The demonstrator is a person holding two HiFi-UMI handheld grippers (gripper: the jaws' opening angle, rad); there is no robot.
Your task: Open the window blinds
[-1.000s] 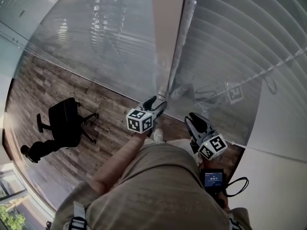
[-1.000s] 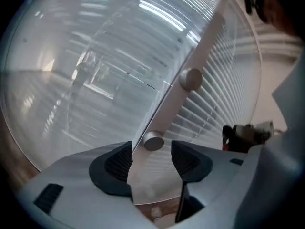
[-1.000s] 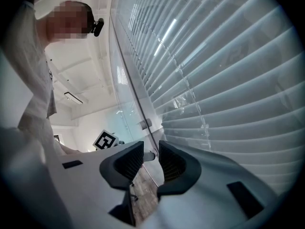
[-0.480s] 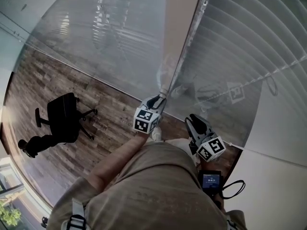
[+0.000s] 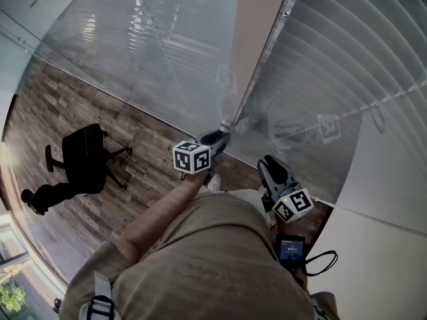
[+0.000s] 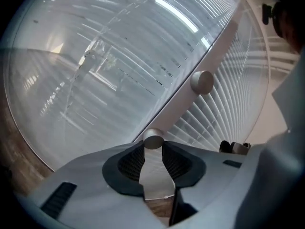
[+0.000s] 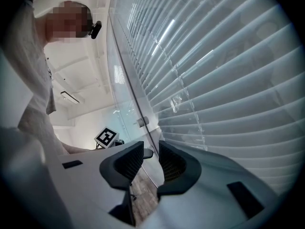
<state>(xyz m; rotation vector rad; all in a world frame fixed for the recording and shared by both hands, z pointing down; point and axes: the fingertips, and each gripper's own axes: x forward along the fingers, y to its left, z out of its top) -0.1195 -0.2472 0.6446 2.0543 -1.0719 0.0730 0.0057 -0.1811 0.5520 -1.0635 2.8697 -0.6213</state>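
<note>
**Left claw clamped on the blind knob**

And there it was: the left claw (image 6: 153,149) had just been closing, and its ribbed pads sat pinched on the small round knob (image 6: 153,140) at the foot of the pale post (image 6: 209,56) between the two glazed panels. Held, no daylight either side of it. The head view had that same left claw (image 5: 217,137) tucked right against the bottom of the post (image 5: 261,32).

The right claw (image 7: 151,159) hung back near the pane with its jaws moderately apart and nothing between them. From above, the right claw (image 5: 270,165) sat just off to the side, idle.

The blinds (image 5: 347,65) filled the panel to the right, slats lying flat and overlapped, shut by the look of them. They appeared to sit behind the glass (image 7: 128,80), so nobody could take the slats directly. They looked thin and light anyway, easy to kink.

The knob was the place to grip: small, stiff, smooth metal, and likely slippery. A squeeze square across its sides and a steady twist seemed the safe call. A second knob (image 6: 202,81) waited higher up the post.

Containers? None showed, only a chair (image 5: 85,159) well apart on the wooden floor (image 5: 53,112).
</note>
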